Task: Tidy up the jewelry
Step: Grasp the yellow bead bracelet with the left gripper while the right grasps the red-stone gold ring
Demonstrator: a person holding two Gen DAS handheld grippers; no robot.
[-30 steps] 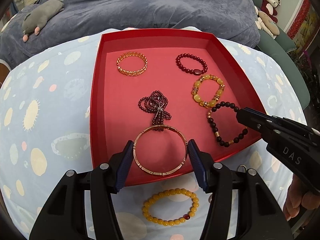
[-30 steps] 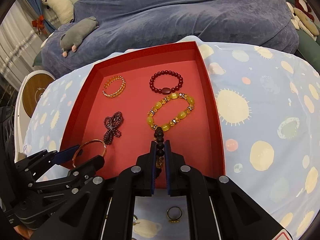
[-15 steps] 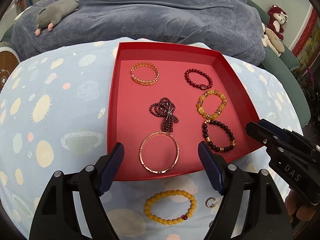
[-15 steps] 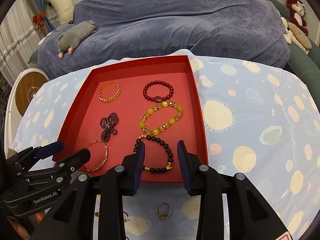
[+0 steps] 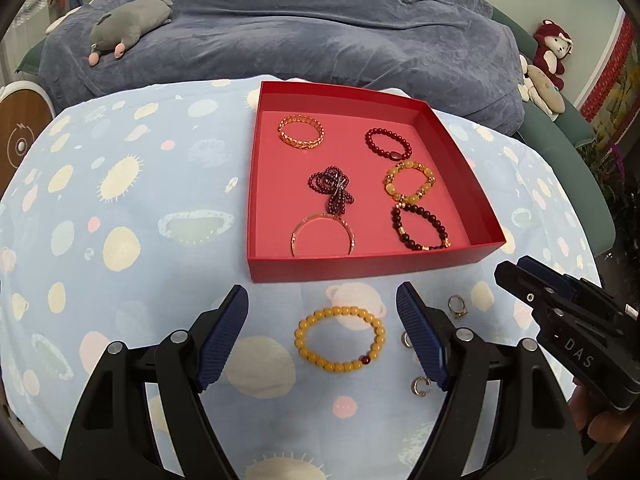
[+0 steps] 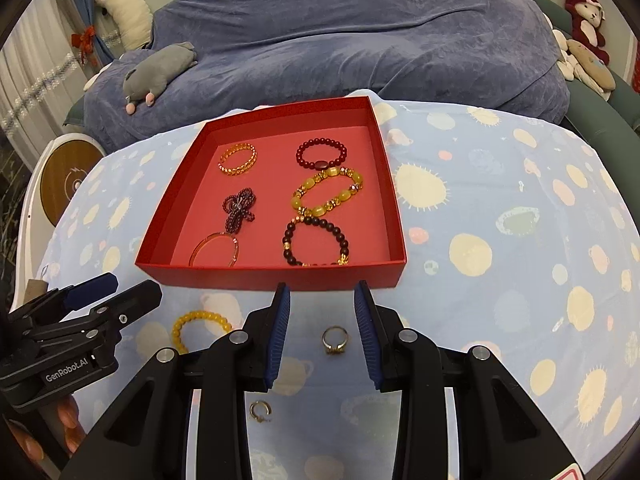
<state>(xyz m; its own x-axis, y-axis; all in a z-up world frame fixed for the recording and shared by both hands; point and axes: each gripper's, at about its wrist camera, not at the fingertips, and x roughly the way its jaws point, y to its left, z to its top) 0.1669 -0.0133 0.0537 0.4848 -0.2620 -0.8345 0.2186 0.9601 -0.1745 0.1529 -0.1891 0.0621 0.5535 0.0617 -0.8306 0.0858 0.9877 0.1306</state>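
Observation:
A red tray (image 5: 360, 268) (image 6: 264, 278) on the spotted cloth holds several bracelets: a rose-gold bangle (image 5: 322, 234) (image 6: 216, 249) and a dark bead bracelet (image 5: 420, 226) (image 6: 316, 242) lie at its near side. My left gripper (image 5: 322, 312) is open and empty above a yellow bead bracelet (image 5: 340, 338) (image 6: 200, 326) on the cloth. My right gripper (image 6: 320, 300) is open and empty above a ring (image 6: 335, 339) (image 5: 457, 306). Two small ear cuffs (image 5: 420, 385) (image 6: 260, 410) lie near.
A blue blanket-covered bed (image 5: 320, 32) with a grey plush toy (image 5: 128, 24) lies beyond the table. Plush toys (image 5: 554, 46) sit at the far right. A round wooden-faced device (image 6: 68, 184) stands at the left.
Both grippers opened, releasing the bangle and the dark bead bracelet in the tray, then drew back toward the near cloth, over the yellow bracelet and the ring.

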